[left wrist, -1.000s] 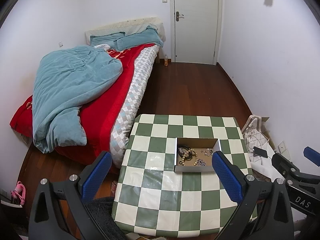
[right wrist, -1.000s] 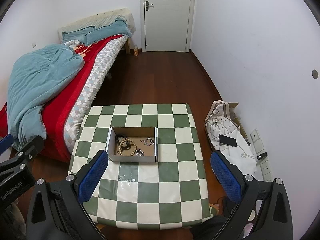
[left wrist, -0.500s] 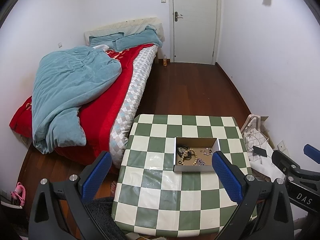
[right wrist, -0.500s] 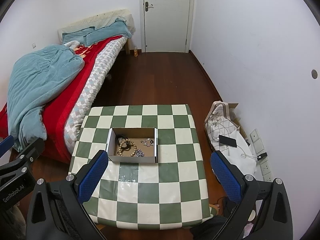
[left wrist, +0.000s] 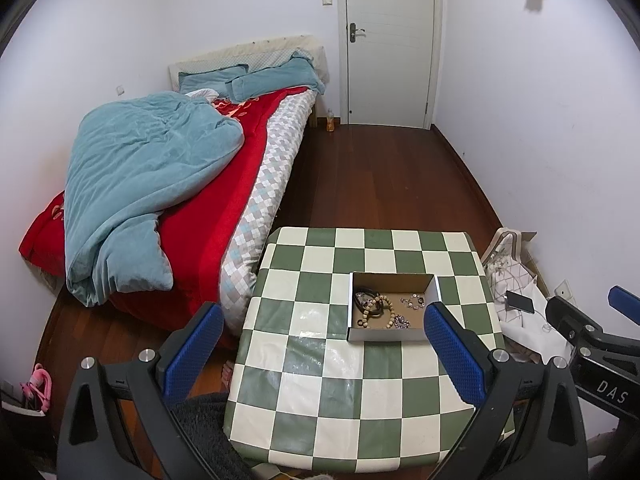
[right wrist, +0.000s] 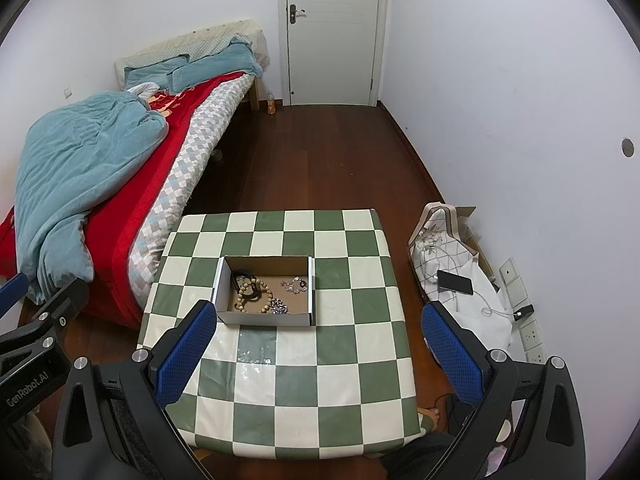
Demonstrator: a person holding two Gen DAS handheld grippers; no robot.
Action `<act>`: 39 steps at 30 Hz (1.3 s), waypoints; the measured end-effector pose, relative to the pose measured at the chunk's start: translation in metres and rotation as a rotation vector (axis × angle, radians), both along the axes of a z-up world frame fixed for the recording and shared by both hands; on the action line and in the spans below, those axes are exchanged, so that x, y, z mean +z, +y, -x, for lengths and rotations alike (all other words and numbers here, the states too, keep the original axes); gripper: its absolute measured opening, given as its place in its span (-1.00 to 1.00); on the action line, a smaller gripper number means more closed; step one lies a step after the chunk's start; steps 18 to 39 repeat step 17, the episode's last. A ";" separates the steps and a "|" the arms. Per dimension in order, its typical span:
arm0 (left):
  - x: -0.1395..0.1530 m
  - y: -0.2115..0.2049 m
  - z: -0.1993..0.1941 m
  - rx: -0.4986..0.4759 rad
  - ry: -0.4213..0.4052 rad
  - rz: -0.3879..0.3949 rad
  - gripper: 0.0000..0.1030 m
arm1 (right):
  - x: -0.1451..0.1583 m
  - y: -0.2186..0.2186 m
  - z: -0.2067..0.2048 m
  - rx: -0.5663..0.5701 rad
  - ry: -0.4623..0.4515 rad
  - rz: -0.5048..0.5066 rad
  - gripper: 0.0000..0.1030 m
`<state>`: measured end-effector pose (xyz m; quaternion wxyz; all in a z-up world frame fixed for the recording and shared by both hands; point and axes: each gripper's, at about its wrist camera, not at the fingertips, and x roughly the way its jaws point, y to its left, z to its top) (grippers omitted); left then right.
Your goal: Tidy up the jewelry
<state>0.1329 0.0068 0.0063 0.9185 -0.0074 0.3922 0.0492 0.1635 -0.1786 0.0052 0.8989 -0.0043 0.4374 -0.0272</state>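
Both the left gripper [left wrist: 320, 344] and right gripper [right wrist: 316, 344] hover high above the green-and-white checkered table [right wrist: 352, 364], blue-padded jaws spread wide and empty, while the shallow cardboard box [right wrist: 265, 318] holding the wooden bead bracelet [right wrist: 256, 298] and other jewelry sits mid-table.

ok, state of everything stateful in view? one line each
left gripper: jaws open, empty, above the table
right gripper: jaws open, empty
cardboard box: open-topped, upright on the table, jewelry inside
door: closed
phone: screen dark, cable attached
bed: unmade, blanket bunched
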 end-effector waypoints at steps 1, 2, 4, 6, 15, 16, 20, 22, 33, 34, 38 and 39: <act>0.000 -0.001 0.001 -0.001 0.000 0.000 0.99 | 0.000 0.000 0.000 0.000 -0.001 0.001 1.00; 0.000 -0.001 0.001 -0.001 -0.001 0.001 0.99 | 0.000 0.000 0.000 0.000 0.000 0.001 1.00; 0.000 -0.001 0.001 -0.001 -0.002 0.000 0.99 | 0.000 0.000 0.000 0.000 -0.001 0.001 1.00; 0.000 0.000 0.001 -0.002 -0.002 0.000 0.99 | 0.000 0.000 0.000 0.000 0.000 0.001 1.00; 0.001 -0.001 0.004 -0.011 -0.004 0.017 0.99 | 0.000 0.000 0.000 0.001 0.000 0.002 1.00; 0.002 -0.001 0.004 -0.011 -0.005 0.019 0.99 | 0.000 0.000 0.000 0.001 0.000 0.001 1.00; 0.003 -0.001 0.005 -0.012 -0.005 0.019 0.99 | 0.000 0.000 0.000 0.000 0.000 0.001 1.00; 0.003 -0.001 0.005 -0.012 -0.005 0.019 0.99 | 0.000 0.000 0.000 0.000 0.000 0.001 1.00; 0.003 -0.001 0.005 -0.012 -0.005 0.019 0.99 | 0.000 0.000 0.000 0.000 0.000 0.001 1.00; 0.003 -0.001 0.005 -0.012 -0.005 0.019 0.99 | 0.000 0.000 0.000 0.000 0.000 0.001 1.00; 0.003 -0.001 0.005 -0.012 -0.005 0.019 0.99 | 0.000 0.000 0.000 0.000 0.000 0.001 1.00; 0.003 -0.001 0.005 -0.012 -0.005 0.019 0.99 | 0.000 0.000 0.000 0.000 0.000 0.001 1.00</act>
